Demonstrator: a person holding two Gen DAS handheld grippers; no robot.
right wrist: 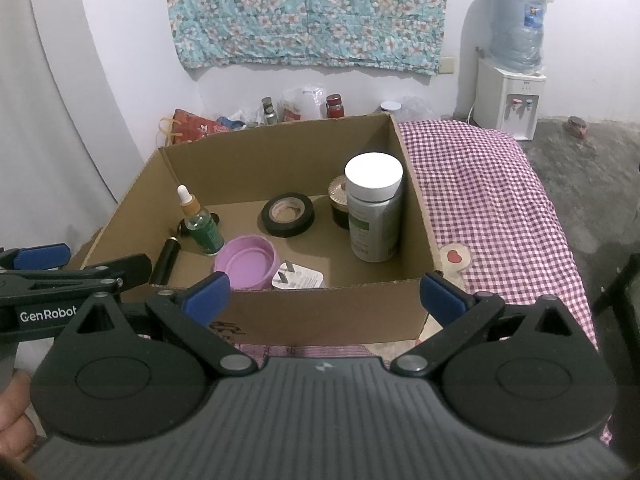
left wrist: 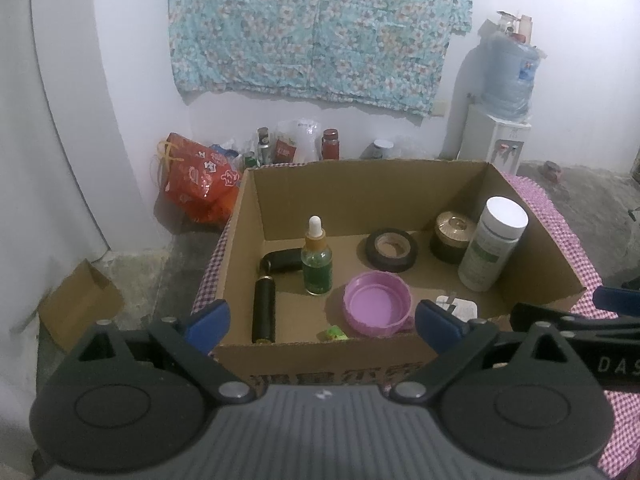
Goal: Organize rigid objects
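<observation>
An open cardboard box (left wrist: 360,184) (right wrist: 340,308) stands on a checkered cloth. Inside are a green dropper bottle (left wrist: 317,264) (right wrist: 202,222), a black tape roll (left wrist: 392,249) (right wrist: 288,214), a pink lid (left wrist: 377,307) (right wrist: 246,262), a white-capped pill bottle (left wrist: 492,244) (right wrist: 374,212), a dark jar with a gold lid (left wrist: 452,236) (right wrist: 340,200), a black cylinder (left wrist: 264,310) (right wrist: 165,262), a black case (left wrist: 282,260) and a white plug (left wrist: 456,306) (right wrist: 298,278). My left gripper (left wrist: 322,322) is open and empty at the box's near wall. My right gripper (right wrist: 324,294) is open and empty at the near wall too.
A round heart-print item (right wrist: 455,258) lies on the checkered cloth (right wrist: 500,200) right of the box. A red bag (left wrist: 198,178) and bottles (left wrist: 330,144) sit by the wall. A water dispenser (right wrist: 510,96) stands at the right. A small carton (left wrist: 80,304) lies on the floor.
</observation>
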